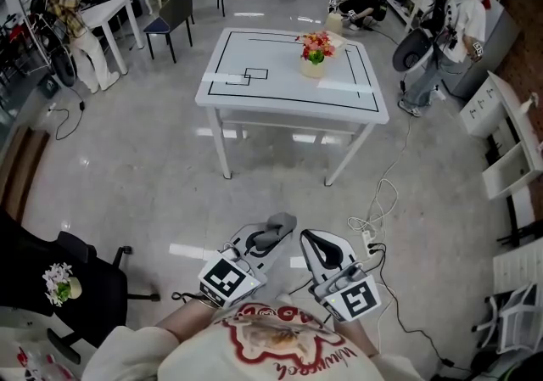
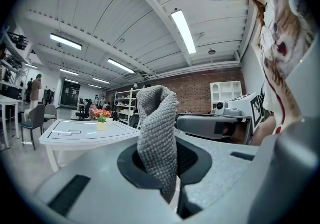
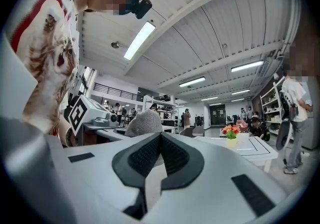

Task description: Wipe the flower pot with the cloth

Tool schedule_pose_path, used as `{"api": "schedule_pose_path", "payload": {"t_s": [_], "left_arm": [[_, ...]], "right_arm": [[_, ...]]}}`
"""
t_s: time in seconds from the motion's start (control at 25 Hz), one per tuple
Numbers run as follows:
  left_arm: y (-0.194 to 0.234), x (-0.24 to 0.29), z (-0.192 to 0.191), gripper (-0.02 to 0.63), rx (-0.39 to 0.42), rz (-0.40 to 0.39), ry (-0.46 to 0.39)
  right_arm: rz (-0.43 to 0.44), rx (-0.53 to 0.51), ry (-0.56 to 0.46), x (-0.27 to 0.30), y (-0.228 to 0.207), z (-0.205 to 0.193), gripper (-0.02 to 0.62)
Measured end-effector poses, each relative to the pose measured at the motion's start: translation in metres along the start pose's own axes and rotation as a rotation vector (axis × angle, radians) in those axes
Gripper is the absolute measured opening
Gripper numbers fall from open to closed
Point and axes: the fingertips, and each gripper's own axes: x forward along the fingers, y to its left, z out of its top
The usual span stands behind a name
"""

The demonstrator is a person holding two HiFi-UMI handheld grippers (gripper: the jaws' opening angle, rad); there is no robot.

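Fingers [image 2: 90, 173] of the left gripper [image 2: 165, 165] are pinched almost shut on the cloth [image 2: 157, 128]. They clamp its lower end, and the rest rises above them as a loose grey fold. Fingers [image 3: 225, 168] of the right gripper [image 3: 159, 143] are fully together with nothing between them; the grey mound behind them is the other gripper's cloth.

In the head view both grippers sit at lower centre, left [image 1: 265, 239] and right [image 1: 312, 242] side by side over the floor [image 1: 127, 167]. The pot [image 1: 312, 68] stands at upper centre, on the right part of the white desk [image 1: 254, 103], well apart from both grippers. It holds a bunch of flowers [image 1: 317, 47] that is wider than the pot itself.

Handling, as judged:
- **Cloth:** knitted, soft and light. It drapes and will mould to a curved wall, but the free fold may flop aside, so the present pinch near one end suits wiping with the bulge.
- **Pot:** small and probably light and rigid; its material cannot be told. With the flowers on top it looks top-heavy, and the smooth desk offers little friction, so a sideways rub could slide or tip it.
- **Hold:** the empty right fingers would best steady the pot at its rim or upper wall, below the blooms, while the cloth works the opposite side.
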Motion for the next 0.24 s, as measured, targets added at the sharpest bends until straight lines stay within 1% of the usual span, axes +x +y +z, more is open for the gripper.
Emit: {"api": "schedule_pose_path", "payload": {"t_s": [0.24], "left_arm": [[0.0066, 0.0048, -0.0037, 0.021, -0.021, 0.007, -0.007]], "right_arm": [[0.004, -0.004, 0.004, 0.0021, -0.0047, -0.0042, -0.002]]}}
